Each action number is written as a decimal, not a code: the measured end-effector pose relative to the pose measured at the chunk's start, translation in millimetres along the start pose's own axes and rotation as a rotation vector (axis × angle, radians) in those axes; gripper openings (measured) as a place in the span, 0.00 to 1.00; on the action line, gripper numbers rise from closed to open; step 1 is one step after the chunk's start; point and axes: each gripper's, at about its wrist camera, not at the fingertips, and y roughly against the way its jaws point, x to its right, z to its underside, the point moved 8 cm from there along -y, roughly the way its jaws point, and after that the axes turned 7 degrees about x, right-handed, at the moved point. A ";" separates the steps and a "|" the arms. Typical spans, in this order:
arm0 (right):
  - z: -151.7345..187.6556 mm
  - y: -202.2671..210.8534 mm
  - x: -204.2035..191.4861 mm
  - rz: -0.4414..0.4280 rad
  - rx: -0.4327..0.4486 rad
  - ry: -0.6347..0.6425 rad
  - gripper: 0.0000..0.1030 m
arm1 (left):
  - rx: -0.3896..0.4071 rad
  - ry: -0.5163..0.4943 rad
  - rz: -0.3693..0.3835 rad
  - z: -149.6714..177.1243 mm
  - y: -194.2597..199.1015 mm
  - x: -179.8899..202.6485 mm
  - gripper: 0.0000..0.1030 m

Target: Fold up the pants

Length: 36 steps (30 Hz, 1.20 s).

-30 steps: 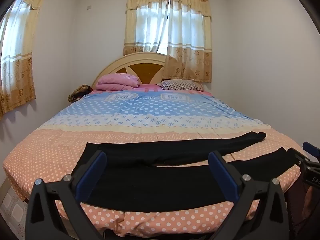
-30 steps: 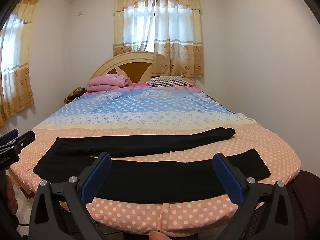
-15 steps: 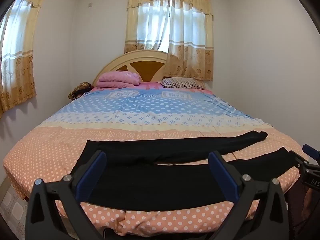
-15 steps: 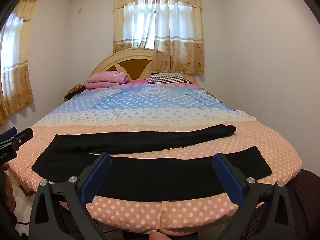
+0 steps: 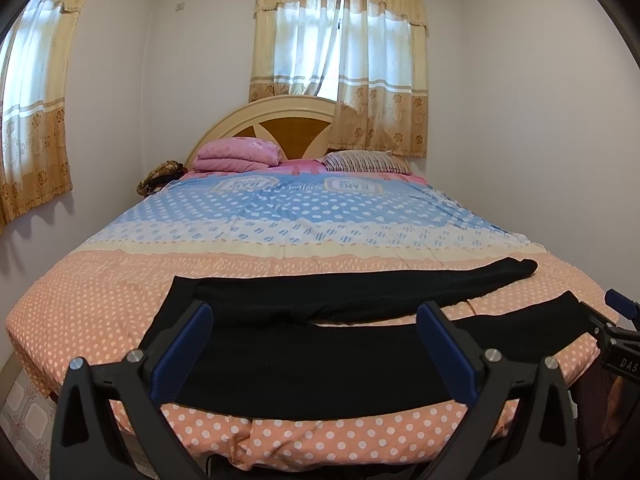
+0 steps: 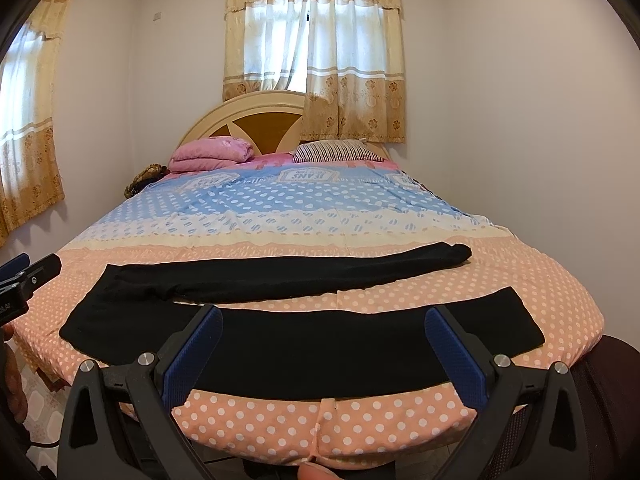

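Note:
Black pants (image 5: 312, 356) (image 6: 304, 340) lie flat across the foot of the bed, waist at the left, both legs spread apart toward the right. The far leg (image 6: 304, 276) angles away from the near leg, which runs along the bed's front edge. My left gripper (image 5: 316, 344) hangs open just in front of the near leg, nothing between its blue pads. Further right along that leg my right gripper (image 6: 324, 344) is open too, also off the cloth. Each gripper's tip shows at the edge of the other's view: the right one (image 5: 620, 320) and the left one (image 6: 28, 276).
The bed (image 5: 120, 280) carries a peach and blue dotted cover. A folded pink blanket (image 5: 236, 154) and a striped pillow (image 5: 360, 160) rest at the headboard. Walls close in on both sides, with curtained windows. Tiled floor (image 5: 24, 412) shows at the lower left.
Both grippers have dipped and edged slightly closer to the bed's front edge. The pants have not moved, and both grippers stayed open.

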 end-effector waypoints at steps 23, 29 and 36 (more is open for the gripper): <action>7.2 -5.6 0.7 0.008 -0.020 0.001 0.99 | -0.020 0.001 0.001 3.2 -5.3 -3.7 1.00; 8.5 -6.0 0.8 0.007 -0.023 0.001 0.99 | -0.021 0.001 0.002 3.9 -6.4 -5.2 1.00; 9.4 -7.2 2.0 0.007 -0.024 0.002 0.99 | -0.026 0.001 0.000 6.2 -9.2 -7.6 1.00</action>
